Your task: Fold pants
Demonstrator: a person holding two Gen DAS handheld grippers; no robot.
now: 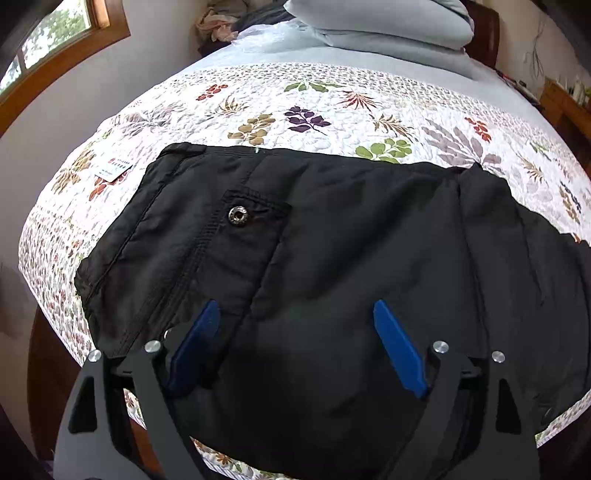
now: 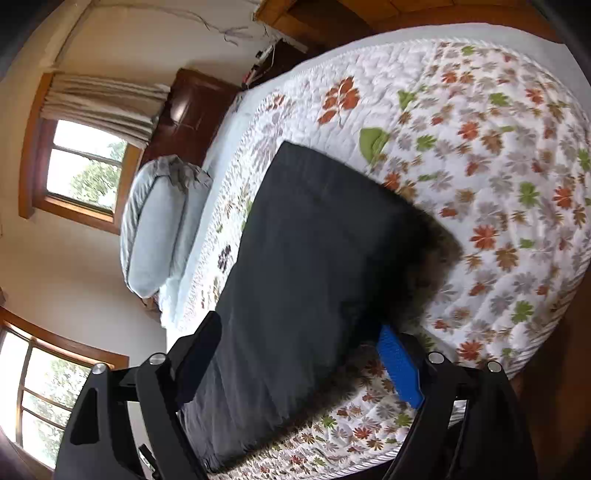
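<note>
- Both sets of jaws stood wide apart and held nothing: the left gripper [image 1: 295,339] hovered over the waist end of the pants [image 1: 332,258], and the right gripper [image 2: 299,354] hung over the leg end [image 2: 314,258].
- Those black pants lay flat across the floral quilt [image 1: 332,107] near the bed's near edge, with the pocket snap [image 1: 237,215] facing up to the left; the legs appeared stacked into one long strip in the right wrist view.
- Far off on the bed sat grey folded bedding [image 1: 388,33], well apart from the work; a small card [image 1: 112,170] lay on the quilt just beside the waistband's far left corner.
- Risk, as I judged it: the fabric looked slick and padded, so a shallow pinch could have caught only the top layer and split the stack on lifting.
- Another hazard: the near edge overhung slightly, so a sideways tug could have slid the whole garment off the bed.
</note>
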